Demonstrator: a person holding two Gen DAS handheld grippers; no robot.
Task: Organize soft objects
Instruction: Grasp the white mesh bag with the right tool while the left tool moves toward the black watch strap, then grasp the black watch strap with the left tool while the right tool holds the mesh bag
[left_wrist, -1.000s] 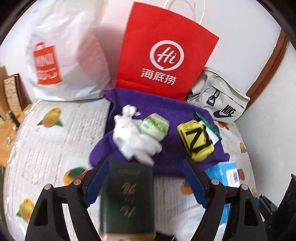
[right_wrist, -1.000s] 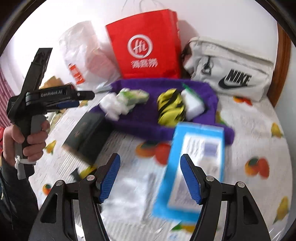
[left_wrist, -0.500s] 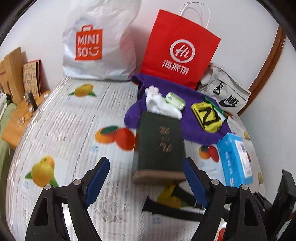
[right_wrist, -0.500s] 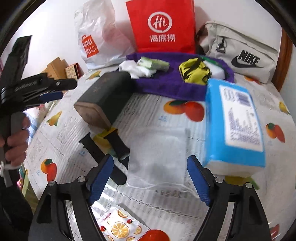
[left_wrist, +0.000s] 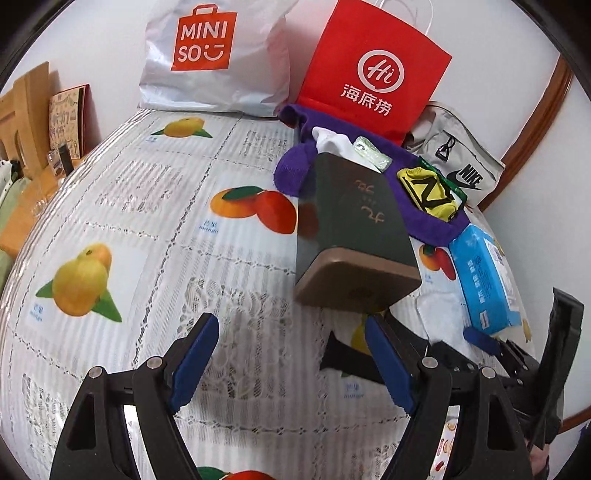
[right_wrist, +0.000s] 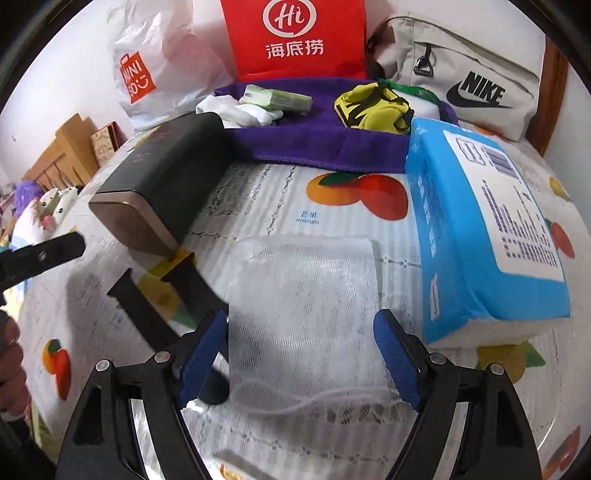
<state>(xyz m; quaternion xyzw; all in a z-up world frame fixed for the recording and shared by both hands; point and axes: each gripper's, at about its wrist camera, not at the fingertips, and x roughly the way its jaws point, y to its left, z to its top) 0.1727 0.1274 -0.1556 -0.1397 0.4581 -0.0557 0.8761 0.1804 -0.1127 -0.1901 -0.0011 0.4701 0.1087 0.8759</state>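
A purple towel (left_wrist: 424, 218) (right_wrist: 317, 136) lies at the back of the table with a white cloth (left_wrist: 330, 142) (right_wrist: 236, 109), a green packet (left_wrist: 371, 153) (right_wrist: 277, 98) and a yellow-black pouch (left_wrist: 430, 192) (right_wrist: 373, 107) on it. A white mesh bag (right_wrist: 303, 306) lies flat on the table. My right gripper (right_wrist: 303, 354) is open, its jaws either side of the mesh bag's near end. My left gripper (left_wrist: 291, 362) is open and empty above the tablecloth, short of a dark green box (left_wrist: 354, 229) (right_wrist: 162, 173).
A blue tissue pack (left_wrist: 484, 280) (right_wrist: 484, 229) lies at the right. A black strap (right_wrist: 177, 295) lies by the box. A red paper bag (left_wrist: 373, 70), a white Miniso bag (left_wrist: 214, 55) and a grey Nike bag (right_wrist: 461, 74) stand along the back wall.
My left gripper has pulled back from the towel and the green box. My right gripper has moved down and forward until its jaws flank the mesh bag.
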